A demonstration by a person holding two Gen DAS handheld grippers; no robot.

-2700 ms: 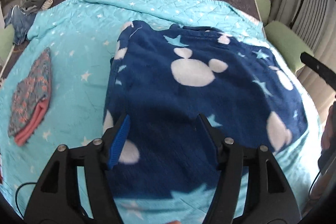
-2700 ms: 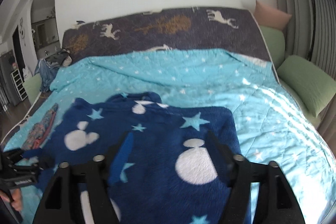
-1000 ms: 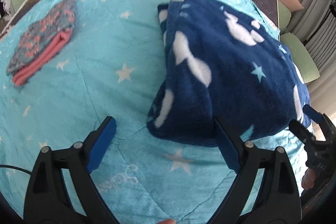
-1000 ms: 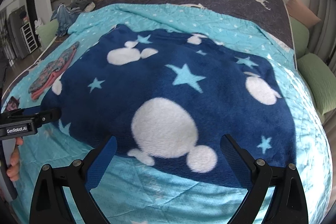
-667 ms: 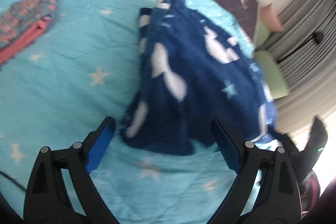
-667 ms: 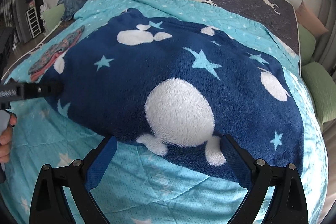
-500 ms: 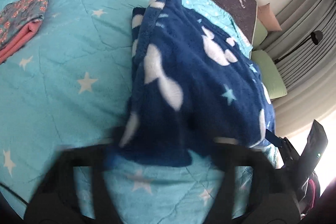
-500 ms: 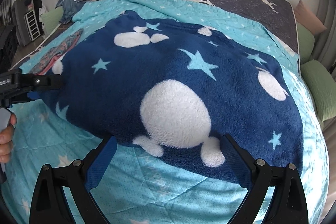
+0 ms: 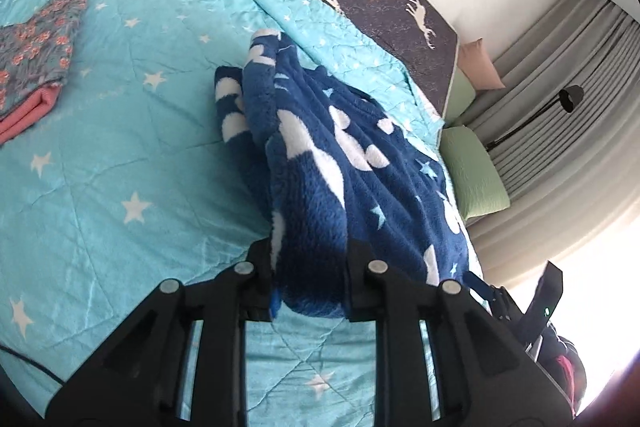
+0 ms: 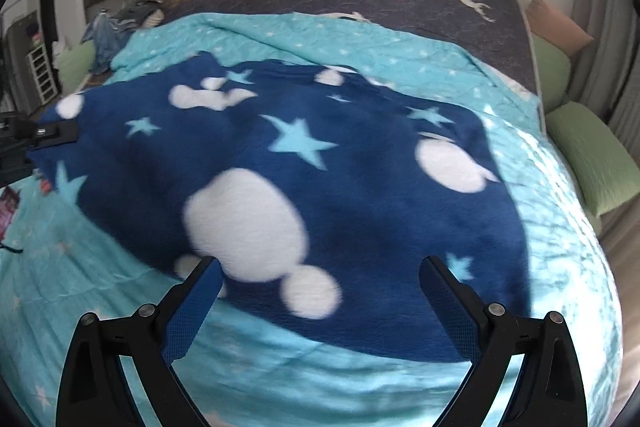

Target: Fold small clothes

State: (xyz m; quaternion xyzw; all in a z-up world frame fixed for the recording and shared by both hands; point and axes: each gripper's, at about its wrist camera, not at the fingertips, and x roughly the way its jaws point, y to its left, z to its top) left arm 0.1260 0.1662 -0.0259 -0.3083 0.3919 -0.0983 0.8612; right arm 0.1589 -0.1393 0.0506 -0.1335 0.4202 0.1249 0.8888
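The navy fleece garment [image 9: 344,179] lies across the turquoise quilt [image 9: 120,155] at frame centre, its near corner bunched and clamped in the left tool [image 9: 308,267], whose jaws have just been closing. The right tool [image 10: 320,279] gapes wide over the hem, gripping nothing.

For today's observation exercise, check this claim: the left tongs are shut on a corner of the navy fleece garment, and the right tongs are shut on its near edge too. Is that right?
Not quite. The left tongs are indeed shut on a corner of the navy fleece garment, having just closed on it. But the right wrist view shows the right tongs open, their jaws spread wide at its near edge, clamping nothing.
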